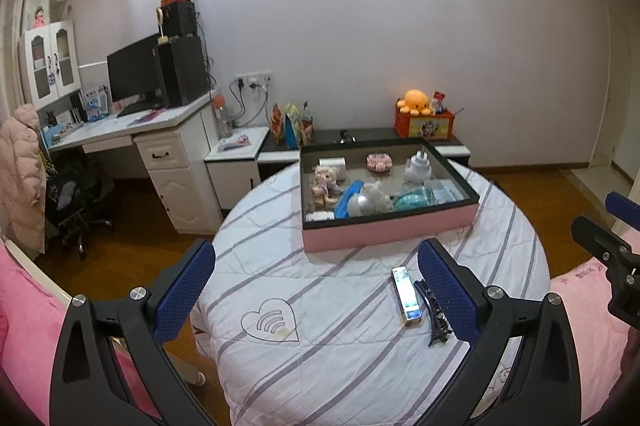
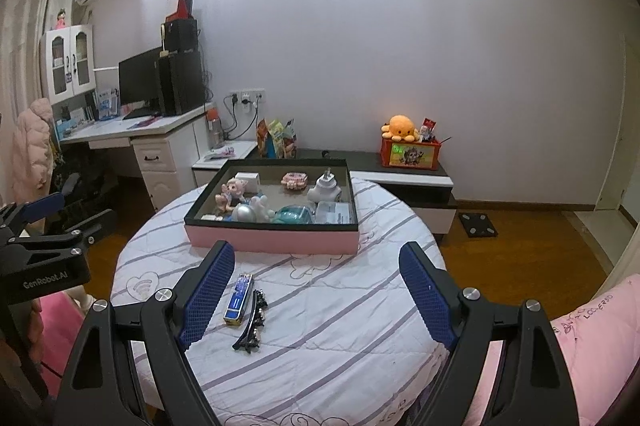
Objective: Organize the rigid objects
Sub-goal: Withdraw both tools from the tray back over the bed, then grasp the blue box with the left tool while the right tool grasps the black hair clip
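- Jaws of left gripper: spread wide, nothing between the pads, hovering over the near part of the round table.
- Jaws of right gripper: spread, empty, above the same striped cloth.
- Small blue-and-white box: lying flat on the cloth, near side of the tray.
- Black hair clip: just right of that box.
- Pink-sided tray: far side of the table, holding a doll, a white plug adapter and other small items.

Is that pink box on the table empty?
No. The open pink box already holds a doll, a white plug and other small items.
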Tool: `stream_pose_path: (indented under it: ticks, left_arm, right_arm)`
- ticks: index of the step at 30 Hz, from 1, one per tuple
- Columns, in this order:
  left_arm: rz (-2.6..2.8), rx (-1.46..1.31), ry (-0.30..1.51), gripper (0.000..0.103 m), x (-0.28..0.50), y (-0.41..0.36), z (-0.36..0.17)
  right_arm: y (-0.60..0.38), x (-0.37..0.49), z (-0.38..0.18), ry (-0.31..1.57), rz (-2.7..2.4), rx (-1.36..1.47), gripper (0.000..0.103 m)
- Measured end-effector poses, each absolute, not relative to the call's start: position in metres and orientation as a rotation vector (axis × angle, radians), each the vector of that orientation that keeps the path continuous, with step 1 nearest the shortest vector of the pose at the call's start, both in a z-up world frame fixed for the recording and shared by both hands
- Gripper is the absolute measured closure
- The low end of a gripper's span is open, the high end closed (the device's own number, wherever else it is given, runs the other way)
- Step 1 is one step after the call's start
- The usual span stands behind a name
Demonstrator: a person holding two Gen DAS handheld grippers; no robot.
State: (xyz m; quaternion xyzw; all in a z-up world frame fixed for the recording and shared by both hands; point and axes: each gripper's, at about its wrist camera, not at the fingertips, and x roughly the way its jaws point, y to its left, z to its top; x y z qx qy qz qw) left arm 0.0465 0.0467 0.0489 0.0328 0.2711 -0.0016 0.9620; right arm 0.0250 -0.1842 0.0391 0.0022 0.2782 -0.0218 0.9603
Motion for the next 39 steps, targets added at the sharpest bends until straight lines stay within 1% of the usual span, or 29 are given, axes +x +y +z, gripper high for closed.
stream_pose_path:
  ticks: [7,14,15,16,18,20,22,27,30,31,33,36,38,39]
  left_arm:
    - [-0.038,0.076,0.666,0.000,0.074,0.046,0.017]
    - [-0.072,0.062,0.839,0.000,0.110,0.048,-0.034]
    - [-0.074,0.060,0.861,0.000,0.114,0.048,-0.041]
    - [-0.081,0.051,0.888,0.000,0.118,0.050,-0.050]
    - [-0.099,0.035,0.925,0.000,0.124,0.050,-0.061]
    - [-0.115,0.019,0.950,0.000,0.129,0.049,-0.069]
    - [-0.115,0.022,0.963,0.000,0.133,0.047,-0.074]
    - [-0.161,0.023,0.996,0.001,0.146,0.035,-0.079]
    - [-0.187,0.037,1.020,0.000,0.154,0.023,-0.084]
    - [-0.189,0.043,1.024,0.000,0.155,0.020,-0.085]
    - [-0.197,0.051,1.025,0.000,0.157,0.016,-0.085]
    - [-0.201,0.061,1.029,0.000,0.160,0.013,-0.085]
    - [-0.198,0.065,1.037,0.001,0.162,0.013,-0.087]
    - [-0.200,0.066,1.046,0.001,0.163,0.013,-0.088]
  right_arm:
    - [-0.173,0.054,0.014,0.671,-0.019,-0.020,0.017]
    - [-0.161,0.093,-0.038,0.851,-0.017,-0.065,0.018]
    - [-0.160,0.098,-0.047,0.880,-0.017,-0.070,0.022]
    - [-0.159,0.103,-0.057,0.910,-0.010,-0.071,0.028]
    - [-0.158,0.113,-0.075,0.974,0.016,-0.058,0.034]
    - [-0.158,0.120,-0.092,1.030,0.043,-0.030,0.036]
    - [-0.156,0.125,-0.101,1.064,0.063,-0.023,0.040]
    - [-0.154,0.131,-0.112,1.096,0.118,-0.011,0.041]
    - [-0.159,0.133,-0.113,1.119,0.170,0.047,0.051]
    - [-0.160,0.134,-0.113,1.135,0.196,0.081,0.051]
    - [-0.153,0.133,-0.117,1.136,0.202,0.013,0.052]
    - [-0.146,0.132,-0.120,1.138,0.207,-0.016,0.052]
    - [-0.147,0.132,-0.120,1.128,0.198,-0.032,0.063]
    - [-0.151,0.132,-0.120,1.124,0.181,-0.032,0.073]
